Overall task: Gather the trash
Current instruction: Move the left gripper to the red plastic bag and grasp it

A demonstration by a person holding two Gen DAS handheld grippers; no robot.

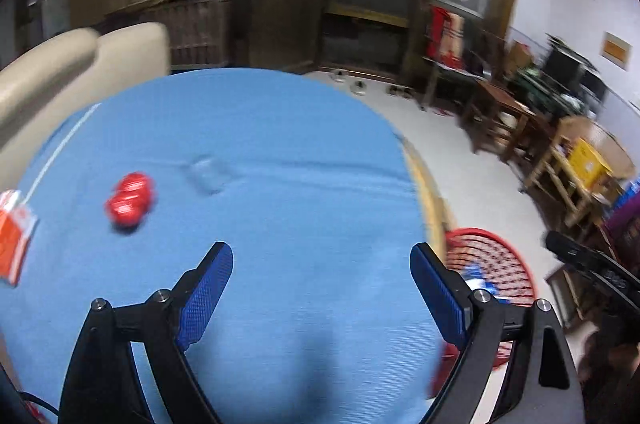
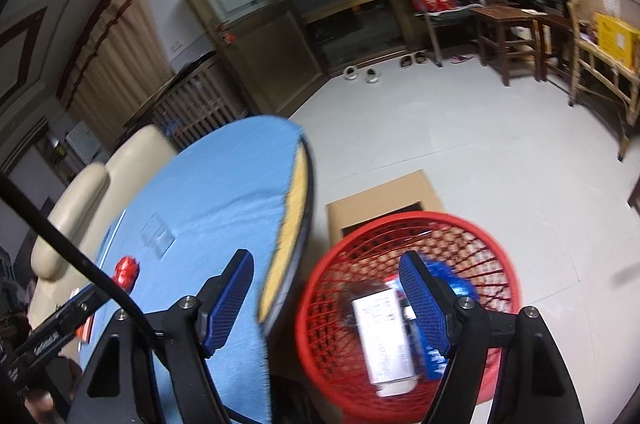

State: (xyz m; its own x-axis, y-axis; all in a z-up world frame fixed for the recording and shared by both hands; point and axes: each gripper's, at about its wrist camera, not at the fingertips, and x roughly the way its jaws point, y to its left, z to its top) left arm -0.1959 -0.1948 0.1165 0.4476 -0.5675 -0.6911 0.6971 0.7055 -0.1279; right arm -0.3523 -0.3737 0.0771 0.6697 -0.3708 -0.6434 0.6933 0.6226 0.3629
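Note:
A crushed red can [image 1: 130, 199] lies on the blue tablecloth [image 1: 248, 144], left of centre; it also shows in the right wrist view [image 2: 126, 272]. A red and white packet [image 1: 14, 236] lies at the table's left edge. A clear plastic piece [image 1: 208, 172] lies near the can. My left gripper [image 1: 322, 288] is open and empty above the table. My right gripper [image 2: 326, 298] is open and empty above the red mesh basket [image 2: 404, 308], which holds a white tube [image 2: 386, 336] and blue wrappers [image 2: 456, 280]. The basket also shows beside the table in the left wrist view [image 1: 492, 264].
A cardboard box [image 2: 384, 200] sits on the floor behind the basket. A beige sofa [image 1: 72, 64] stands beyond the table. Wooden tables and chairs [image 2: 520, 32] line the far right wall. Shoes [image 2: 360, 74] lie by the door.

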